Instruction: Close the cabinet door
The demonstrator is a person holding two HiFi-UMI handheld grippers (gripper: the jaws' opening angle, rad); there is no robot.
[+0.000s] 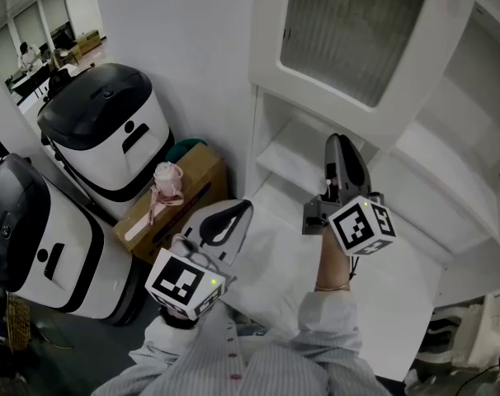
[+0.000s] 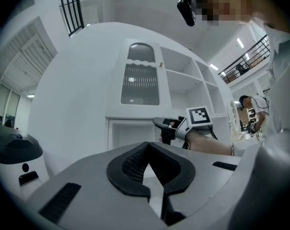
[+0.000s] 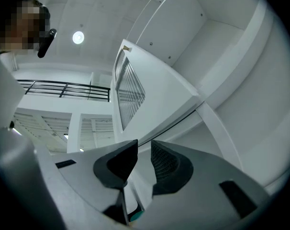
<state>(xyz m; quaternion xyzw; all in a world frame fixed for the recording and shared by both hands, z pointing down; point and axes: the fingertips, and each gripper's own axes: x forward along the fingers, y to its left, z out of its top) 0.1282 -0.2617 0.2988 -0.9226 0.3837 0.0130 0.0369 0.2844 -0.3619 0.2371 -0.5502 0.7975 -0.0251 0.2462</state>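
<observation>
The white cabinet door (image 1: 316, 85) with its ribbed glass pane (image 1: 357, 31) stands swung out from the cabinet (image 1: 481, 81). My right gripper (image 1: 337, 139) points up at the door's lower edge. In the right gripper view that edge runs into the narrow gap between the pads of the right gripper (image 3: 144, 147), which looks shut on it. My left gripper (image 1: 243, 207) hangs lower and to the left, apart from the door and level. Its tips meet with nothing between them in the left gripper view (image 2: 148, 146), which also shows the door (image 2: 140, 83) and the right gripper (image 2: 159, 123).
Two white machines with black lids (image 1: 110, 130) (image 1: 35, 238) stand on the floor at left. A cardboard box (image 1: 202, 184) with a pink bottle (image 1: 167, 180) on it sits against the cabinet's side. Open white shelves (image 1: 308, 151) lie behind the right gripper.
</observation>
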